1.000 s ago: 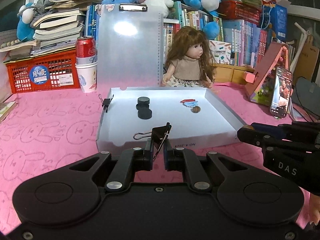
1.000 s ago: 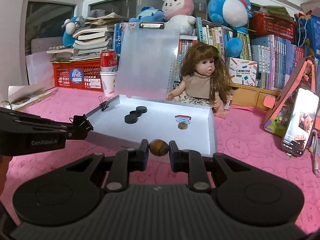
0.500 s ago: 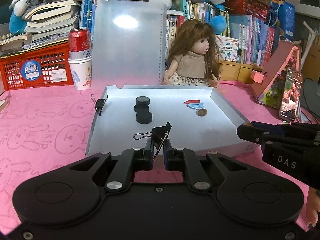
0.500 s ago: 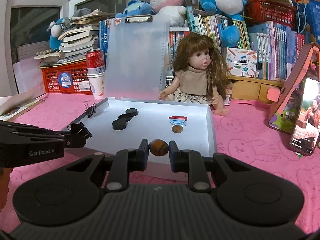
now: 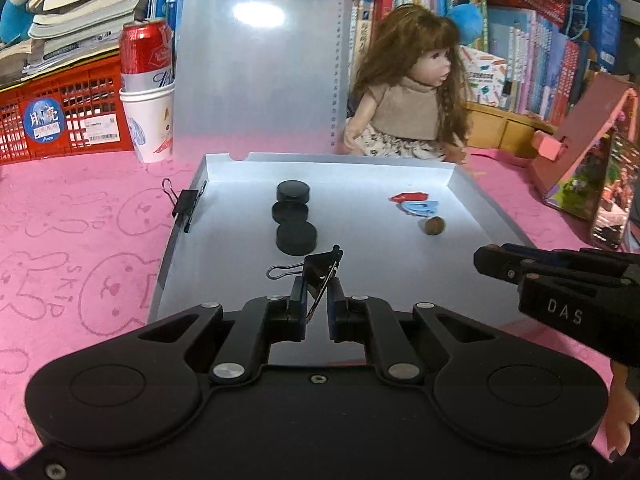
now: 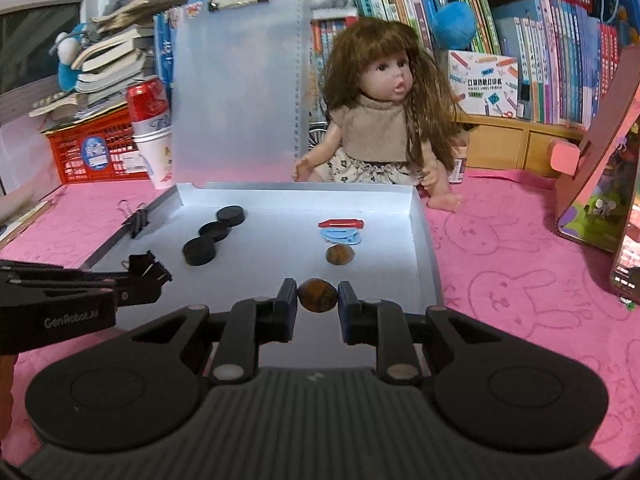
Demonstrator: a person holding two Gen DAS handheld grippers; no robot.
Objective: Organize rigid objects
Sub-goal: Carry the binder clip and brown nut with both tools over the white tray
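Binder clip [image 5: 320, 270], black with wire handles, was what we found clenched between the pads of the left gripper [image 5: 317, 304], low centre of the left wrist frame, above the near edge of the grey tray [image 5: 496, 216]. We could not tell whether the clip touched the tray floor. In the right wrist frame the same clip sat at the tip of the left gripper at left of centre.

We noted the right gripper [image 6: 318, 300] grasping a brown nut [image 6: 317, 294] between its two pads, low centre of its own frame, over the tray's near part. In the left wrist frame that gripper entered from the right edge, its tip over the tray's right rim.

Inside the tray we recorded:
- three black discs [image 5: 294, 216] in a row at centre left, the two farther ones overlapping;
- a red clip [image 6: 341, 223] and a blue clip [image 6: 341, 236] touching each other at centre right;
- a second brown nut [image 6: 340, 255] just in front of the blue clip;
- a second binder clip [image 5: 185, 208] fastened on the left rim.

Behind the tray we saw a translucent clipboard [image 5: 256, 60] standing upright, a doll [image 6: 380, 120] seated to its right, and a red can [image 5: 146, 54] in a paper cup [image 5: 150, 124] at upper left. A pink cloth [image 5: 80, 248] covered the table.
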